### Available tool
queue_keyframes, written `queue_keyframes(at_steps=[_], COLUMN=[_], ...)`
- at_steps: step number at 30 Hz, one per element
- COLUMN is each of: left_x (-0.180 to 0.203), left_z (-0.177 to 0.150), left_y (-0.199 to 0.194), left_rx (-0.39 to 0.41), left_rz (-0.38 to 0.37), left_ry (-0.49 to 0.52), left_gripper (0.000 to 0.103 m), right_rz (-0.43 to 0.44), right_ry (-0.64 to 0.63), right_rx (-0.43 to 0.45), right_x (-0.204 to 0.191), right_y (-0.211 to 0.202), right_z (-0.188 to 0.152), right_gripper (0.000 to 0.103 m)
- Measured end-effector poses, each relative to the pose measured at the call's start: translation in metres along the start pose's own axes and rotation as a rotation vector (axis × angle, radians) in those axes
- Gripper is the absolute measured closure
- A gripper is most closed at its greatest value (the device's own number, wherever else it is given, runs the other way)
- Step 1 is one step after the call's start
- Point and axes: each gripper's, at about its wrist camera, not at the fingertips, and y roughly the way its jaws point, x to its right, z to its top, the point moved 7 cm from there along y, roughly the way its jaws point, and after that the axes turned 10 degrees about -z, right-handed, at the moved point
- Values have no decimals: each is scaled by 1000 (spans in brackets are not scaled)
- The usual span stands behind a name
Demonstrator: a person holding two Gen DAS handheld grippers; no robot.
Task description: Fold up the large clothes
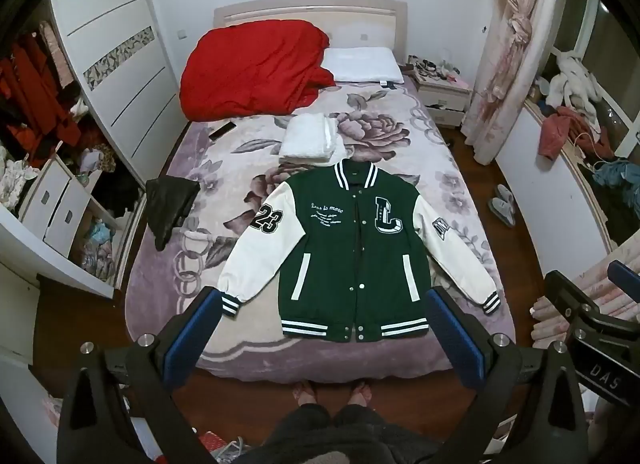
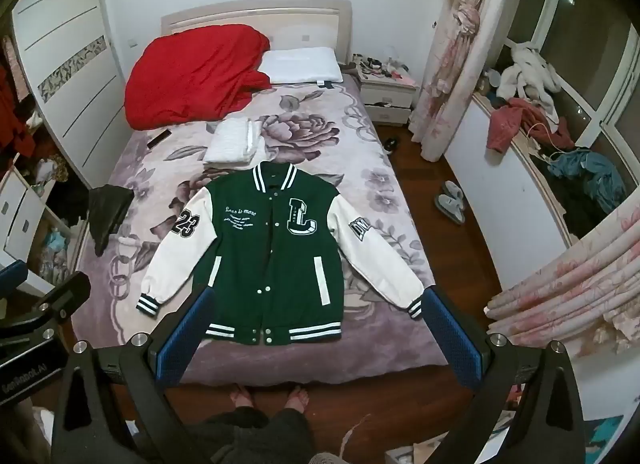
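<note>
Jacket (image 1: 352, 252) flat, collar toward headboard (image 1: 310, 10)

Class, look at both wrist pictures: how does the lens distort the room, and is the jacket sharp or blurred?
Left wrist view: fisheye bends the wardrobe and the window ledge into curves, dark vignette in the corners; the jacket is sharp under even indoor light. Right wrist view: same bowing of the curtain, and the jacket is crisp.
</note>
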Motion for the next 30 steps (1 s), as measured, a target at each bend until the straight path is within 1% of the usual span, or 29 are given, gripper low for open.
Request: queue_keyframes(at_steps=[3,18,19,20,22,25,30], left_x=[0,0,1,2,8,5,4], left_z=[0,0,3,6,12,17,16], left_y=[0,0,-3,-4,-7,-10,-10], left_rx=[6,11,12,13,15,17,18], left_rz=[10,11,10,10,10,9,6], left_ry=[4,1,-2,-3,-6,-7,-5], left_gripper=[0,0,0,0,0,0,0], right_rz=[-1,2,4,2,-5,-2,0], right_ry=[-1,-11,-10,-3,-7,-6,-8], right_rx=[0,1,1,1,5,3,9], right_x=[0,-4,-4,-2,-8,-10,-10], right_y=[0,3,3,1,-3,-2,-1], right_z=[0,0,0,8,6,8,7], right_gripper=[0,0,0,0,0,0,0])
